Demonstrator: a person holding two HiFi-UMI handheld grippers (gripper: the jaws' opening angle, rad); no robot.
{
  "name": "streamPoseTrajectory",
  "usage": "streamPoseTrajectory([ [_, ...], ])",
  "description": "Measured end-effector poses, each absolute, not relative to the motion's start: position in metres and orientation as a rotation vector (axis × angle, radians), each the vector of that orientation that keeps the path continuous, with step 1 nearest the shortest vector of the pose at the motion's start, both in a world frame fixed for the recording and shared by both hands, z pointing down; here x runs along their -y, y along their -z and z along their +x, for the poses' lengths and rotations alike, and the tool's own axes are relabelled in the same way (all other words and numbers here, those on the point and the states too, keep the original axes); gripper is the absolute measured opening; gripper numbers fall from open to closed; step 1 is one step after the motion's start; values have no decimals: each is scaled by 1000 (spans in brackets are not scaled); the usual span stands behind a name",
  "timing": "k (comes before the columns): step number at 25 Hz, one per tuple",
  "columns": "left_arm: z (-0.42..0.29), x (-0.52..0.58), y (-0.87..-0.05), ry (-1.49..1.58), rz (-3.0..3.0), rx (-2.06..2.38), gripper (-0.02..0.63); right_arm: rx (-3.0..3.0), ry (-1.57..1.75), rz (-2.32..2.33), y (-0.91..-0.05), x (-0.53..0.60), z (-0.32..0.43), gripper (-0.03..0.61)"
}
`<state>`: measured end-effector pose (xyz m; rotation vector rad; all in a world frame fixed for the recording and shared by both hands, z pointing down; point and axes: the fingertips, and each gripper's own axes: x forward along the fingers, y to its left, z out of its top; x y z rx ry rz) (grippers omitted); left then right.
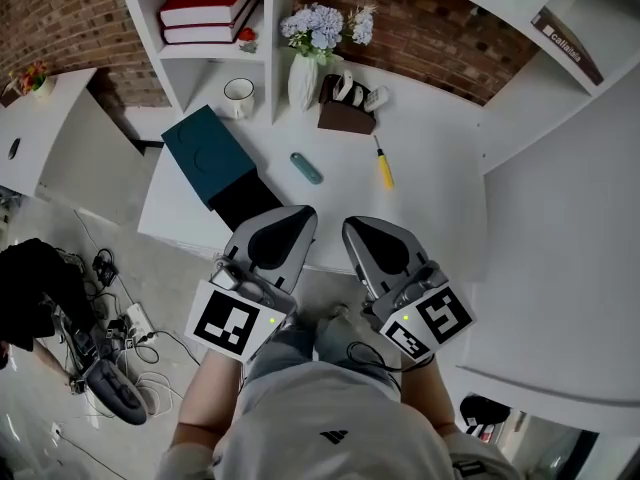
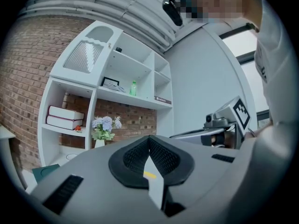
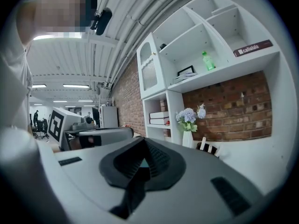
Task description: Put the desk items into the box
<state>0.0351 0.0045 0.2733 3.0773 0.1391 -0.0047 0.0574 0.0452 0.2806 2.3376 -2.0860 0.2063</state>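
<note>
A white desk (image 1: 430,168) stands against a red brick wall (image 1: 60,18), under white shelving (image 1: 275,28), and a white vase of pale blue flowers (image 1: 302,83) sits at the back of the desk. To the left of the vase and nearer the person lies the dark teal square box (image 1: 208,153), with a black part showing at its near edge. A small teal oblong item (image 1: 307,168) lies in front of the vase, and a yellow-handled screwdriver (image 1: 384,165) lies in front of it to the right. A white mug (image 1: 238,93) stands just left of the vase and a brown holder (image 1: 347,116) just to its right. Well in front of the vase, at the desk's near edge, the left gripper (image 1: 305,211) and right gripper (image 1: 352,223) hover side by side, each clenched on nothing.
</note>
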Motion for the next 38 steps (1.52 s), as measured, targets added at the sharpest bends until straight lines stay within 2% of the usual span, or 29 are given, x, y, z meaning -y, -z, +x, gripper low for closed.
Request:
streamPoseTrajectory([
  [15, 43, 51, -285, -5, 3039, 132, 12, 2194, -259, 2169, -295, 16, 83, 9],
  [27, 69, 93, -288, 6, 2991, 442, 12, 2286, -378, 1950, -324, 73, 144, 18],
  [38, 75, 105, -301, -57, 2949, 652, 12, 2186, -645, 1805, -421, 112, 194, 92],
])
